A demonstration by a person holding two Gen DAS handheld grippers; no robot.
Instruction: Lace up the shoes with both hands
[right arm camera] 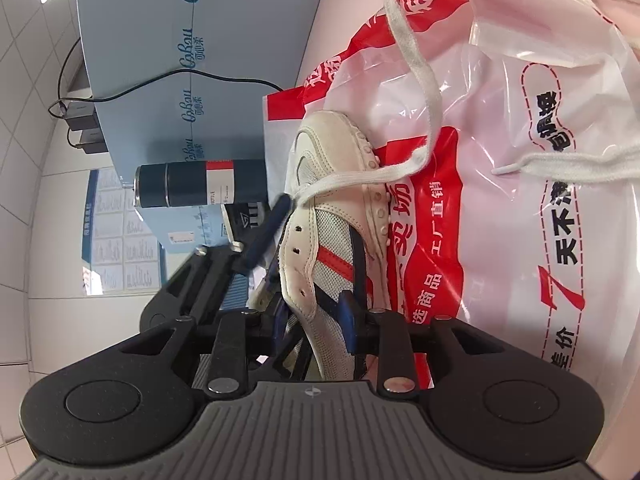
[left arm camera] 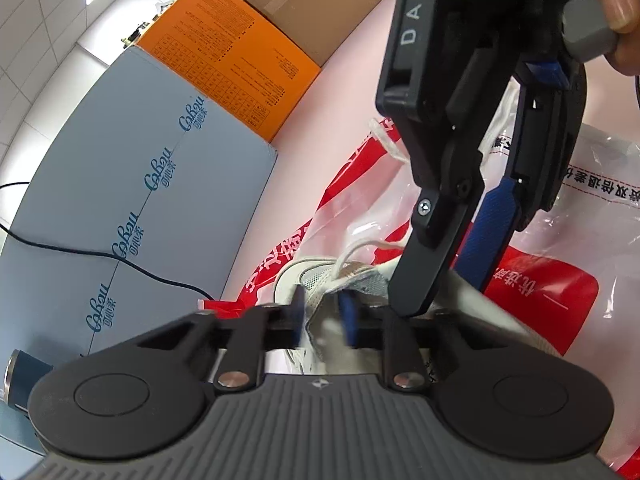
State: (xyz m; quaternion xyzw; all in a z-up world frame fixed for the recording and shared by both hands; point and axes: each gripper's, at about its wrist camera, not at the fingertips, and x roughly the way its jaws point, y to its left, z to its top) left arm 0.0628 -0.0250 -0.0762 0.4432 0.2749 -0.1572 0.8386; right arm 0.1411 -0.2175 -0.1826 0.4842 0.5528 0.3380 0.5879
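White tiled walls behind, pale pink tabletop [left arm camera: 340,92] carrying grey-blue box [left arm camera: 132,184], orange box [left arm camera: 224,56] and red-and-white plastic bag [right arm camera: 500,208]. White sneaker [right arm camera: 332,216] with red and navy stripes tipped on its side on that bag, white lace [right arm camera: 416,92] trailing loose across the plastic from its front eyelets. Left gripper [left arm camera: 325,316] nearly closed on the shoe's upper, right gripper [right arm camera: 316,320] clamped on the shoe's side, dark bottle [right arm camera: 200,182] lying beyond.
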